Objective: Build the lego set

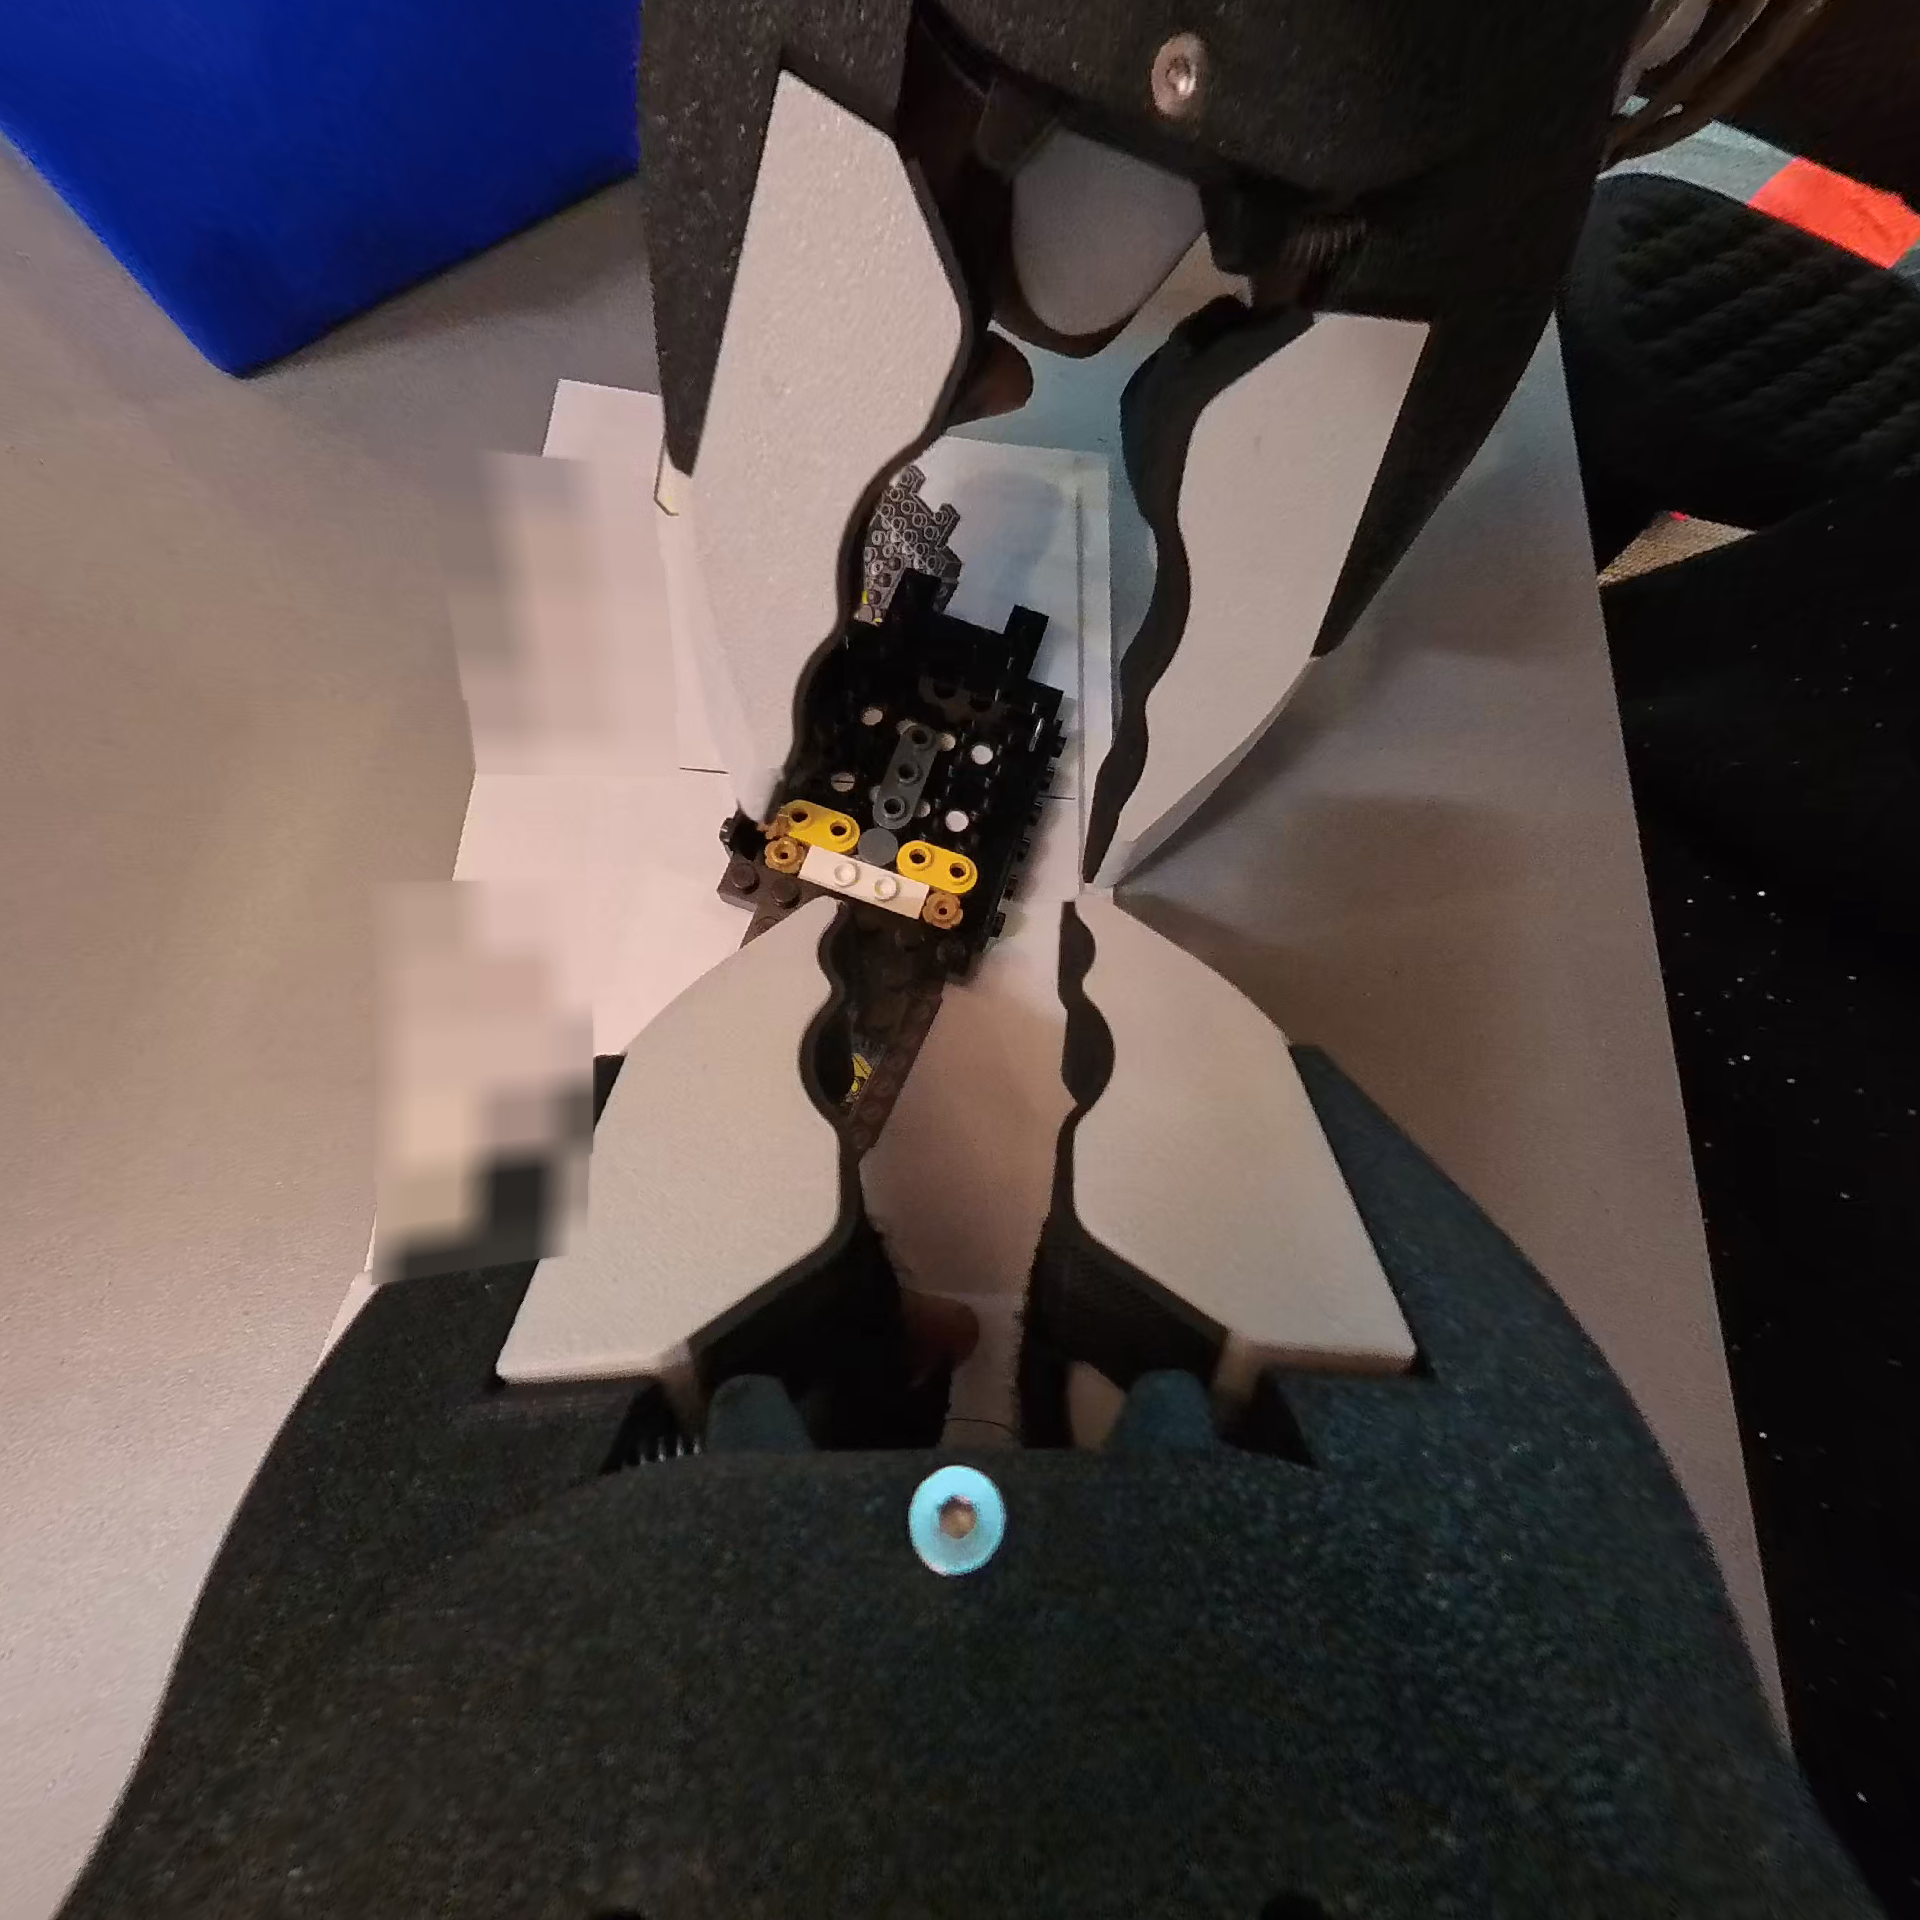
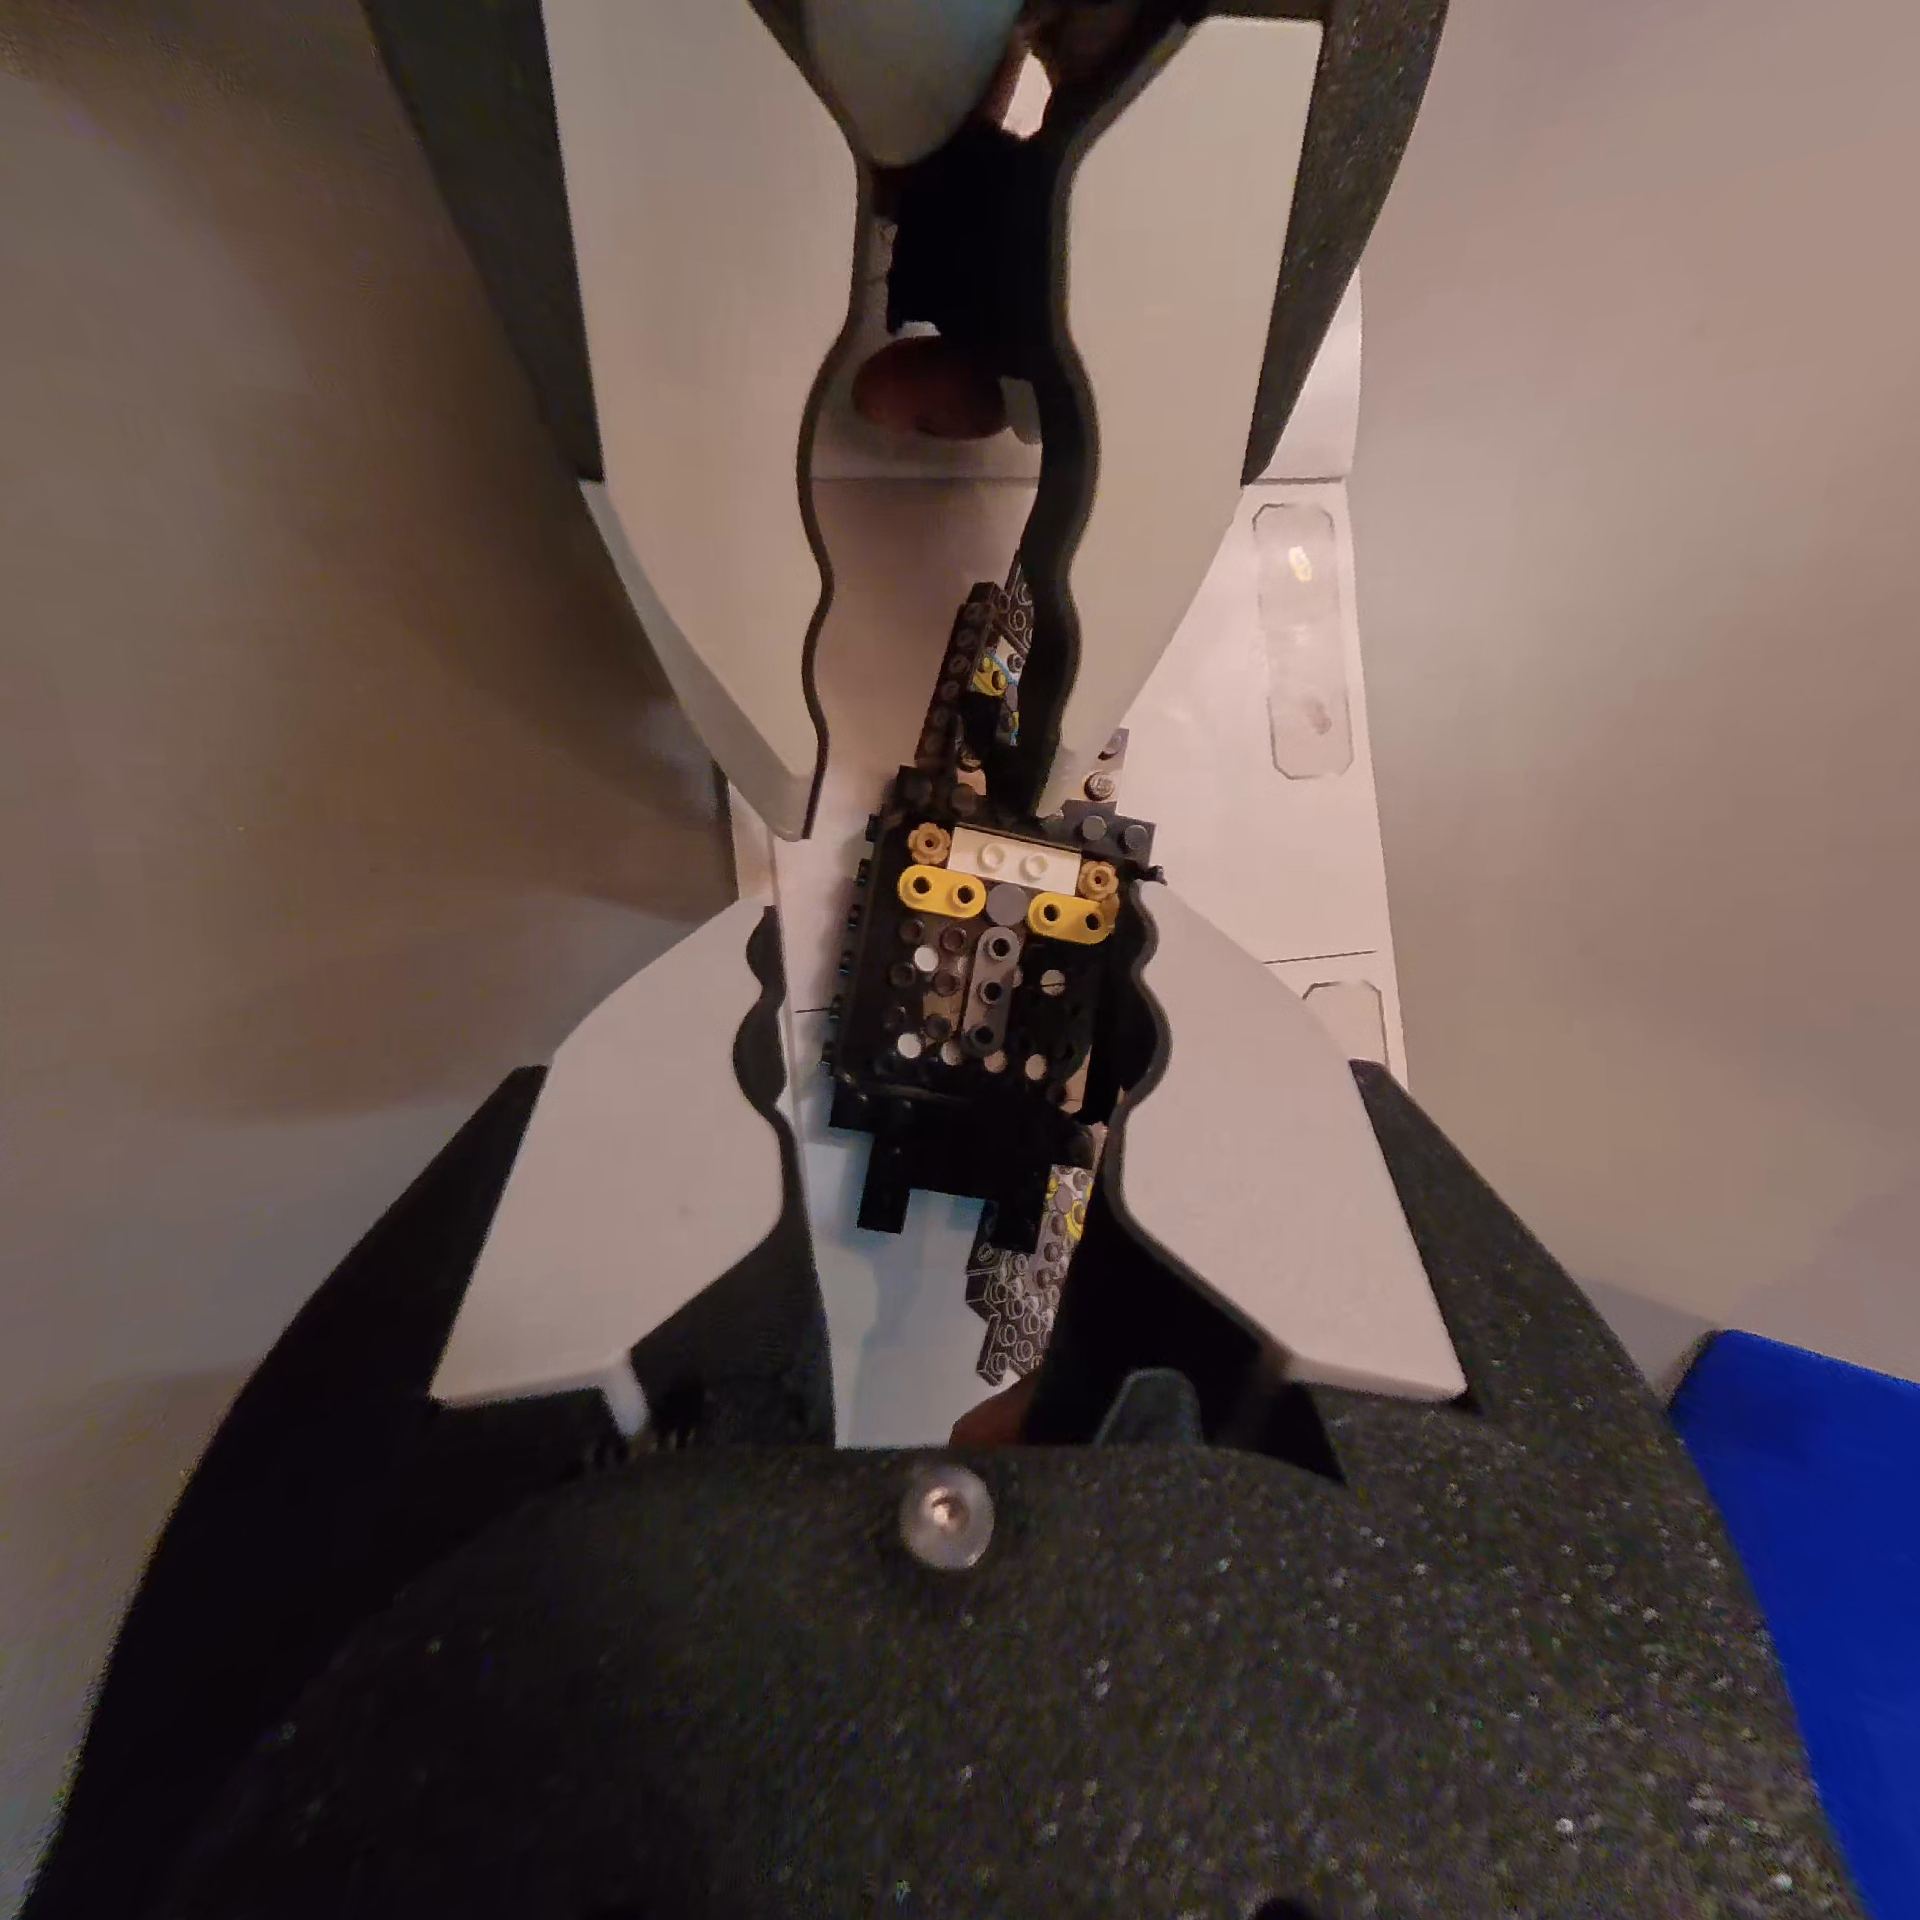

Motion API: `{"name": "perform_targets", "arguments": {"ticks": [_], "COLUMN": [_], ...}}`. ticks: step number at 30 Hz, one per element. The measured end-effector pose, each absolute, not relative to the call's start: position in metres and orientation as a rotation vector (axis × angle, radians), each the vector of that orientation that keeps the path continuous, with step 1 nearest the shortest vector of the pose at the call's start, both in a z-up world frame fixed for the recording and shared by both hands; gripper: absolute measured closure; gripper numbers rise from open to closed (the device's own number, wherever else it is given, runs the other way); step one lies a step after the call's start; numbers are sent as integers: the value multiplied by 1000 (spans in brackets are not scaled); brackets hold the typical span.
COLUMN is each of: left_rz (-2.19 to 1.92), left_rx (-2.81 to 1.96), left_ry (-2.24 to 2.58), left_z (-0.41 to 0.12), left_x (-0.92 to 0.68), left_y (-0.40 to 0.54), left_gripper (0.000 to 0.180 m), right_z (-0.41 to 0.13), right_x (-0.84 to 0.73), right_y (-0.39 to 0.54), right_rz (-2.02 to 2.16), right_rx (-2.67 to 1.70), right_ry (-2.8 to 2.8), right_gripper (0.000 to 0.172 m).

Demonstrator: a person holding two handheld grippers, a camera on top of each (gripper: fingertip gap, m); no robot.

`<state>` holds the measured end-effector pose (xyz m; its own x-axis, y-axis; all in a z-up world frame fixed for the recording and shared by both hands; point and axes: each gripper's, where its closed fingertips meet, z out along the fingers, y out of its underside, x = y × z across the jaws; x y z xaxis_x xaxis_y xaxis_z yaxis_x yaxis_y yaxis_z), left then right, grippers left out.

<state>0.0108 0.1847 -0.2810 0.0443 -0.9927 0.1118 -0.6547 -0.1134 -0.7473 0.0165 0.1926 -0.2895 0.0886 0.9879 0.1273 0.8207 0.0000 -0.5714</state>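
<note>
I see 2 tools facing each other over a black brick model (image 1: 914, 769) that lies on white paper sheets (image 1: 582, 842) on a pale desk (image 1: 208, 727).

My left tool (image 1: 951, 914) has its 2 white fingers spread apart. Its left finger (image 1: 717, 1091) lies over the model's near corner, while its right finger (image 1: 1195, 1091) stands clear of the model, with white paper showing between them. It is released, gripping nothing.

My right tool (image 2: 951, 914) is spread just as wide. Its right finger (image 2: 1247, 1091) lies against the model's edge beside a yellow plate, and its left finger (image 2: 644, 1091) stands apart from the model with paper showing in the gap. I read it as released too.

The model sits between all 4 fingertips. Its end nearer the left tool carries a white plate (image 1: 862, 881), 2 yellow 2-hole plates (image 1: 821, 826), small gold round pieces (image 1: 781, 854) and a grey strip (image 1: 906, 774) along the middle. A dark grey studded wing (image 2: 1023, 1309) sticks out below it.

A blue box (image 1: 312, 156) stands on the desk at the far left of the left view, and a black mesh chair (image 1: 1745, 332) is at the right.
</note>
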Motion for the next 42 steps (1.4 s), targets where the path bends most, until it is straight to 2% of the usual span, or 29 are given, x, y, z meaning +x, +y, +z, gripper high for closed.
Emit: {"name": "perform_targets", "arguments": {"ticks": [1, 5, 11, 21, 42], "left_rz": [-869, -881, -878, -879, -888], "left_rx": [-1820, -1832, -1826, -1821, -1826], "left_ry": [1655, 1645, 1652, 1656, 1650], "left_z": [-281, -281, -281, -281, -281], "left_x": [11, 11, 11, 12, 12], "left_y": [185, 185, 184, 184, 183], "left_gripper": [144, 144, 142, 141, 140], "right_z": [-289, -289, -286, -289, -288], "right_x": [16, 16, 16, 17, 17], "right_y": [192, 188, 195, 195, 190], "right_rz": [428, 418, 346, 403, 429], "right_rx": [-1860, -1847, -1814, -1868, -1855], "right_ry": [-1778, -1789, -1776, -1754, -1652], "right_gripper": [112, 119, 110, 110, 119]}}
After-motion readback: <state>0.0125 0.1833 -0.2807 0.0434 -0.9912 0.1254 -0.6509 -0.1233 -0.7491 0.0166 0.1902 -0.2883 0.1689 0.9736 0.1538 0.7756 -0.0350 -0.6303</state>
